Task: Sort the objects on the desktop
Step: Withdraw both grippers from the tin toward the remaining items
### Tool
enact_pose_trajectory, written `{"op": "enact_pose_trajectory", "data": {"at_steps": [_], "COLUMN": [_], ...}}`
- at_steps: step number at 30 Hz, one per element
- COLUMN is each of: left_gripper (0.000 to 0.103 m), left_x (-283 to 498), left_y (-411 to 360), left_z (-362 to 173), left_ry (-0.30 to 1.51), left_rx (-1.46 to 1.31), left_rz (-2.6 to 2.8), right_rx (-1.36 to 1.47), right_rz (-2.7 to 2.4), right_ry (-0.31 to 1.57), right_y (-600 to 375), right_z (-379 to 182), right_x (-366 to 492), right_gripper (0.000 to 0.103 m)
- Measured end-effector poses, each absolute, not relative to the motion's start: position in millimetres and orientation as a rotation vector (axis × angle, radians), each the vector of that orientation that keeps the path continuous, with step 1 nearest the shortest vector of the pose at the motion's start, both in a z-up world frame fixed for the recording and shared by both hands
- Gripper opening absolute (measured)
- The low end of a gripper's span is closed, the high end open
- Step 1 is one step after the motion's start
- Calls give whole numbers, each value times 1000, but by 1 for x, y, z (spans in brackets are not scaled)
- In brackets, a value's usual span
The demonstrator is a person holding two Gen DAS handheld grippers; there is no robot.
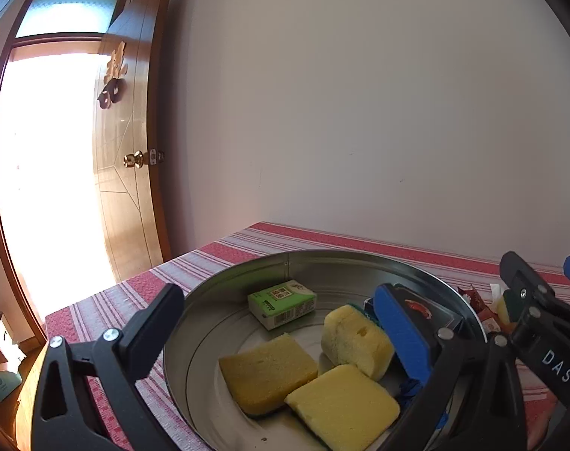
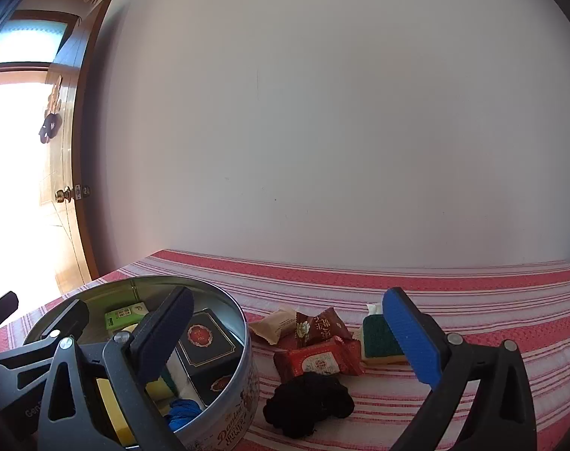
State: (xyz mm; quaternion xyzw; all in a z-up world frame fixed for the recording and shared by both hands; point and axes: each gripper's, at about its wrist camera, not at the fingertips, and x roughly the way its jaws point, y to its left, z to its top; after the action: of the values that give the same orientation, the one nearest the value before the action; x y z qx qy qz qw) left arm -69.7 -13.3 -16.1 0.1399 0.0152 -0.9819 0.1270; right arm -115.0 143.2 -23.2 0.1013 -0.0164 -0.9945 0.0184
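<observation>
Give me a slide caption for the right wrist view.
Open right claw above the striped tablecloth, round tin at left, snack packets and black scrunchie ahead.

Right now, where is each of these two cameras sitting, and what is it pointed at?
Left wrist: rides the left gripper, looking into the round tin of yellow sponges; its open fingers and the right gripper show.
Right wrist: rides the right gripper, facing snack packets on the striped cloth.
Shared: tin, green carton, door, wall.

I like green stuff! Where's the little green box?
The green box lies inside the round tin, at its far side, behind the yellow sponges.
</observation>
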Motion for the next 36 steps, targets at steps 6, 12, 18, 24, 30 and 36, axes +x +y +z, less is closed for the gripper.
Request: {"op": "enact_pose_trajectory", "data": {"at_steps": [6,12,18,24,30,36], "left_gripper": [102,102,102,102,102,102], "left_x": [-71,-69,-69,-64,-58,-51], "left_y": [-13,-5,4,18,41,74], "left_z": [-18,-19,-19,-18,-17,-16], "left_ry": [49,22,20,-11,-118,-285], "left_rx": [431,443,475,476,465,445], "left_rz": [-2861,-2884,-2916,-2957,-3017,-3097], "right_rx": [331,305,360,361,427,439], "right_rz": [-3093,-3136,-3174,-3239,-3306,-3371], "right_ry": [-52,9,-65,-35,-69,-64], "right_y": [148,149,169,189,223,257], "right_z": [-25,-25,-27,-27,-29,-31], "right_x": [-113,-107,-108,-104,-104,-95], "right_gripper": [102,102,102,102,102,102]}}
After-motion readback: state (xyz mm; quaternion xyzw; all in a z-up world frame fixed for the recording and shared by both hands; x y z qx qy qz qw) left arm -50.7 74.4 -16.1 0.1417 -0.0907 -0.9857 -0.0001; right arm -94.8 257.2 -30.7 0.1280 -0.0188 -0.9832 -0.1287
